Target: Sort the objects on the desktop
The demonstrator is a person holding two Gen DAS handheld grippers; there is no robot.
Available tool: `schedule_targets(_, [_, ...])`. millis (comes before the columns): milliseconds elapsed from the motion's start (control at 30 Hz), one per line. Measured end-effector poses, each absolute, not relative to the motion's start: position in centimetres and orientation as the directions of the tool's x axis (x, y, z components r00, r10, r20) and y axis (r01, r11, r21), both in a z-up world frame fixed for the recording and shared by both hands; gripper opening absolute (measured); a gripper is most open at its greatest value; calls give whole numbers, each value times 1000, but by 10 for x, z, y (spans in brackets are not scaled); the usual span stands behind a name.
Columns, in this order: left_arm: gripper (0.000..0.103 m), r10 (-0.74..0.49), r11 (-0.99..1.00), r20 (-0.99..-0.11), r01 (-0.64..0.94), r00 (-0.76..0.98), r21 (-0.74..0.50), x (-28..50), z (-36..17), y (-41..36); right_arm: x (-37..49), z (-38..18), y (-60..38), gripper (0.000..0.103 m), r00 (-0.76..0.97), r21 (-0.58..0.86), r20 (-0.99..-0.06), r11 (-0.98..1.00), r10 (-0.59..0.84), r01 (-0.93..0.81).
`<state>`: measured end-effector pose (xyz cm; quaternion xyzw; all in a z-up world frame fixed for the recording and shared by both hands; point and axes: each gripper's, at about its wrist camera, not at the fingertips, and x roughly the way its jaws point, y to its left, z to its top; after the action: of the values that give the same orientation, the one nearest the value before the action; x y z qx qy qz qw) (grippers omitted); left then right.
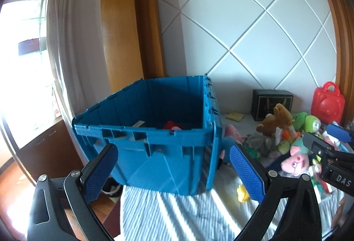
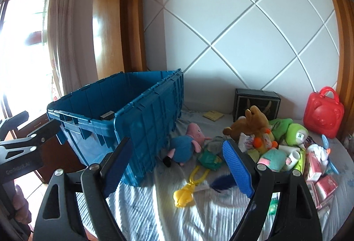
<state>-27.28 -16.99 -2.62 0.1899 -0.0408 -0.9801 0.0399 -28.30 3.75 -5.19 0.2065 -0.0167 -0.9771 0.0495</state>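
Observation:
A blue plastic crate stands open on a striped bed cover; a red toy lies inside. My left gripper is open and empty, just in front of the crate's near wall. My right gripper is open and empty, above the cover between the crate and a toy pile. The pile holds a pig plush in blue, a brown plush, a green plush, a pink pig and a yellow toy.
A red plastic case and a black box stand at the padded white wall. Small cartons lie at the right. A window with a curtain is to the left. The bed edge drops off beside the crate.

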Motion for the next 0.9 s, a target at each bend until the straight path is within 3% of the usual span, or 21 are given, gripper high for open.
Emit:
schedule_targets(433, [102, -15, -992, -362, -32, -932, 123, -198, -24, -147, -194, -41, 45, 83, -925, 21, -379, -999, 26, -37])
schedule_targets(900, [102, -89, -993, -364, 53, -927, 106, -160, -16, -159, -178, -36, 27, 83, -920, 32, -383, -997, -80, 74])
